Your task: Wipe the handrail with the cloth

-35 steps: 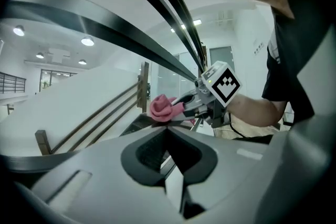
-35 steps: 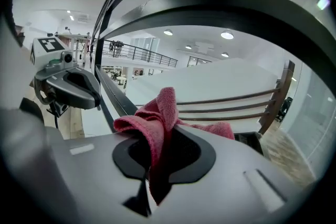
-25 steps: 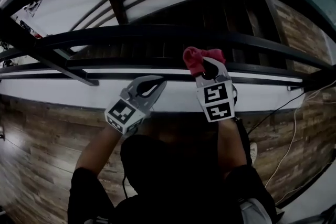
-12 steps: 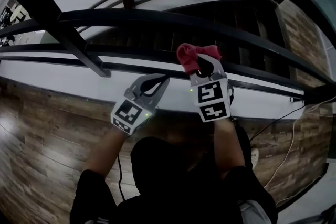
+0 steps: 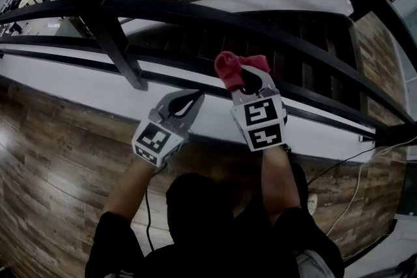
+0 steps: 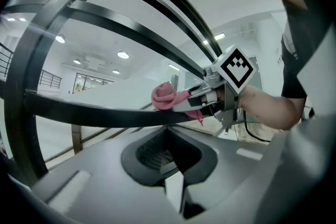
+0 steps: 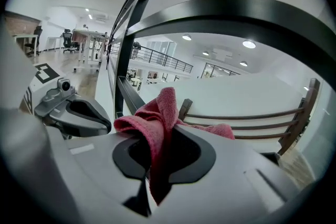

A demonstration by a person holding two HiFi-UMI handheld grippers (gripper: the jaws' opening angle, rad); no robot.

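One red cloth, pinched in the right gripper's jaws, rests against the black handrail. Just beside the handrail, the left gripper has its jaws together and empty. One slanted black post crosses the handrail further left.

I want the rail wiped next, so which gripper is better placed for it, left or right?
Right. The right gripper is shut on the red cloth, which sits right at the dark rail. The left gripper is shut, holds nothing, and sits further back.
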